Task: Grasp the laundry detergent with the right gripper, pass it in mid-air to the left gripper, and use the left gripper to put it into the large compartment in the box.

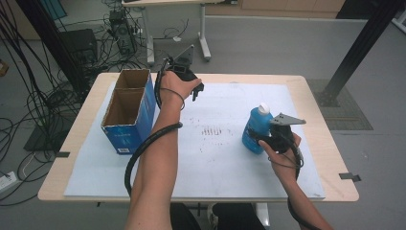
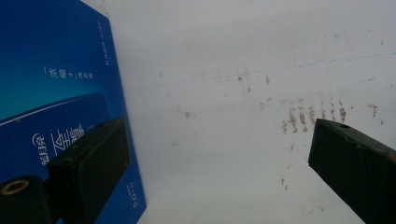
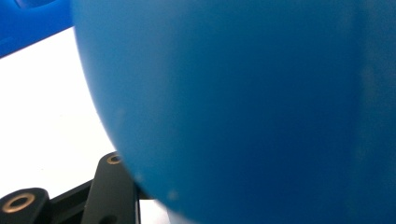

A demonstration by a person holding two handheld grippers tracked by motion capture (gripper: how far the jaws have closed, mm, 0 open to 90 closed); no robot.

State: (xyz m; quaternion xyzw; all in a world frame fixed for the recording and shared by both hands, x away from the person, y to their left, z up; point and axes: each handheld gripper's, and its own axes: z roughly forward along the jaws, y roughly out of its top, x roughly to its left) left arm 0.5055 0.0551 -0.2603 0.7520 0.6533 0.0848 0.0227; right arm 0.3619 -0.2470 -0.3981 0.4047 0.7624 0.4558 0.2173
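We find the right gripper closed on the blue bottle, its jaws clamped on the lower body; the bottle stands upright with its white cap up, at the right of the white sheet that covers the desk. Whether its base rests on the sheet or is just lifted we cannot tell. The left gripper hangs just beside the open cardboard box, jaws wide apart and holding nothing; in the left gripper view the box's blue side lies close behind one jaw.

We judge the step in hand to be the pick-up of the bottle, with the box the likely destination. The next move calls for a clean lift and a carry leftward, high enough to clear the box rim.

The sheet between bottle and box lies bare, so the path is open. The left forearm crosses that path near the box; it may need to shift.
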